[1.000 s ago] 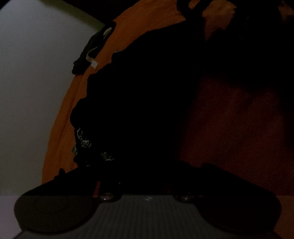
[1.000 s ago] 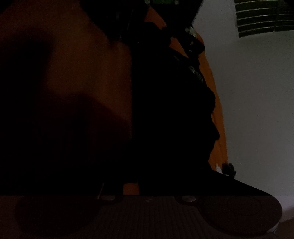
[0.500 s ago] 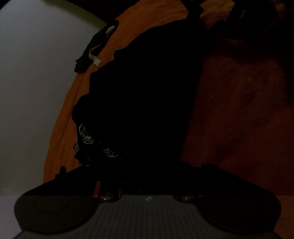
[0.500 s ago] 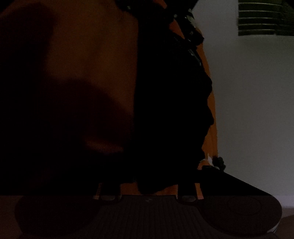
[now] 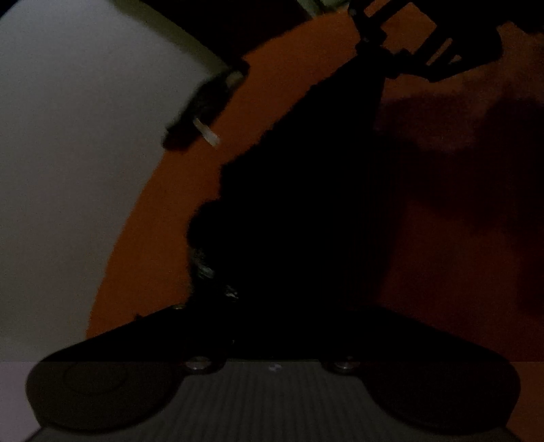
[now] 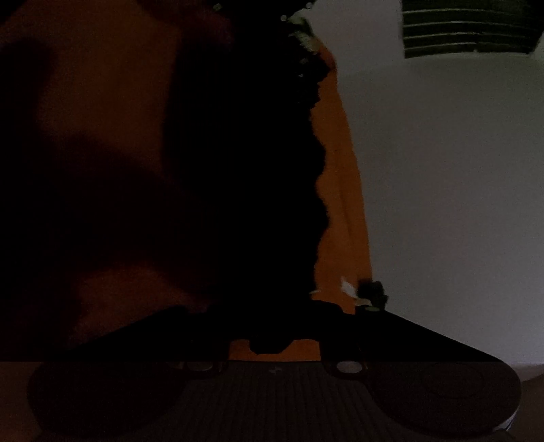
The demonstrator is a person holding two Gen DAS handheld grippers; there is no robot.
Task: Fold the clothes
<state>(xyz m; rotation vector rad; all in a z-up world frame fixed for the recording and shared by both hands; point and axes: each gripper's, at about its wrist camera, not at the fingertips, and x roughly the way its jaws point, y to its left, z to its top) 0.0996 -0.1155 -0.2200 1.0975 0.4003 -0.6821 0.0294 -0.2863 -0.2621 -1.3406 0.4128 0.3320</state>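
Left wrist view: a black garment (image 5: 299, 217) lies on the orange table (image 5: 163, 217), near its left edge; a small dark item with a white tag (image 5: 200, 112) sits on that edge, the right claw (image 5: 408, 47) shows at the garment's far end, and the left claw (image 5: 272, 326) is lost in darkness against the cloth, so its state cannot be told. Right wrist view: the same black garment (image 6: 255, 170) runs along the table (image 6: 343, 204) near its right edge, the right claw (image 6: 272, 340) meets its near end, opening indiscernible; a slatted vent (image 6: 469, 30) shows above. No legible writing.
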